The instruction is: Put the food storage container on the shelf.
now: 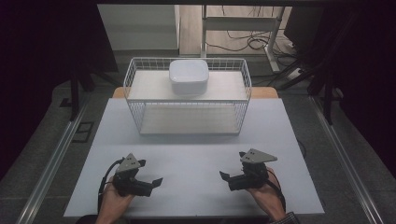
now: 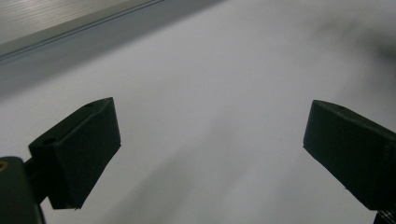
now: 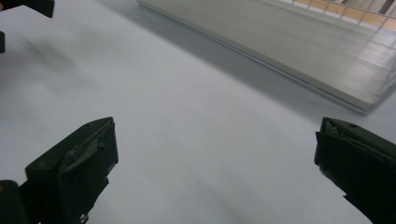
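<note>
A white wire rack (image 1: 243, 88) stands on a pale table (image 1: 196, 158), cables (image 1: 243, 42) beyond.

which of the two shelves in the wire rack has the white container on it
The upper shelf of the white wire rack: the white rounded plastic container sits on it toward the back, while the lower shelf is bare.

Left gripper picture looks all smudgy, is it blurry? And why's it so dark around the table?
Left gripper view: yes, the table blurs, dark smudge top right. High view: light falls on the table and basket; surroundings stay black. Right gripper view: soft too.
</note>
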A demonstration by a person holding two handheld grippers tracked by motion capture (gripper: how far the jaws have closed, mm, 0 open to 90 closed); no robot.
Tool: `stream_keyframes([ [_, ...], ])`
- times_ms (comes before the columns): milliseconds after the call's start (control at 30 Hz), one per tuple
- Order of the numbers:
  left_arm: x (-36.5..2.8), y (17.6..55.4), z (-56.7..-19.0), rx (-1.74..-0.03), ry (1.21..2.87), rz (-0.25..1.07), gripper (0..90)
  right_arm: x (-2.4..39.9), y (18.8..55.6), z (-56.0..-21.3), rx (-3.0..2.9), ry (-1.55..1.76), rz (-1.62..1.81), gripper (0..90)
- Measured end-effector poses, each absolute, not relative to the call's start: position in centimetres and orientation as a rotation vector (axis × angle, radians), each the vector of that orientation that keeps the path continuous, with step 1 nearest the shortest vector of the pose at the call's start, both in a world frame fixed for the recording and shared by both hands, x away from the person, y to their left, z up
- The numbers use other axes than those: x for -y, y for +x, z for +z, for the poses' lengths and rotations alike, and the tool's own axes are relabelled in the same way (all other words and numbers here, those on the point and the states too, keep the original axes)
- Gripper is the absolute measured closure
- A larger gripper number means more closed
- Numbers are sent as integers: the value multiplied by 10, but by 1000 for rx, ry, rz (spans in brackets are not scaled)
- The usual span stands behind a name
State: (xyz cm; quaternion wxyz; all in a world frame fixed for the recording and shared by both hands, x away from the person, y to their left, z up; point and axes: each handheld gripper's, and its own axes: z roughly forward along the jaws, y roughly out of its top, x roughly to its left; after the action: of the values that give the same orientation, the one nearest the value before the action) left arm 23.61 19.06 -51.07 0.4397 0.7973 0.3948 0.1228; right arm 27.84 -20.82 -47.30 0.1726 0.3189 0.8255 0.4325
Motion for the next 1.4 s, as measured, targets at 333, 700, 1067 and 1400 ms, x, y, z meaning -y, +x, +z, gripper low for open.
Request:
stream_keyframes([
  [333,-202,225,-513,-1009,1979,326,36,231,267,-474,-2305,955,1215,0],
  [700,-222,213,-518,-1064,1966,351,36,251,258,-478,-2271,1002,1166,0],
  [1067,-243,201,-523,-1118,1928,371,34,275,249,-484,-2224,1069,1123,0],
  [1400,-248,198,-526,-1132,1926,366,31,289,240,-495,-2228,1136,1078,0],
])
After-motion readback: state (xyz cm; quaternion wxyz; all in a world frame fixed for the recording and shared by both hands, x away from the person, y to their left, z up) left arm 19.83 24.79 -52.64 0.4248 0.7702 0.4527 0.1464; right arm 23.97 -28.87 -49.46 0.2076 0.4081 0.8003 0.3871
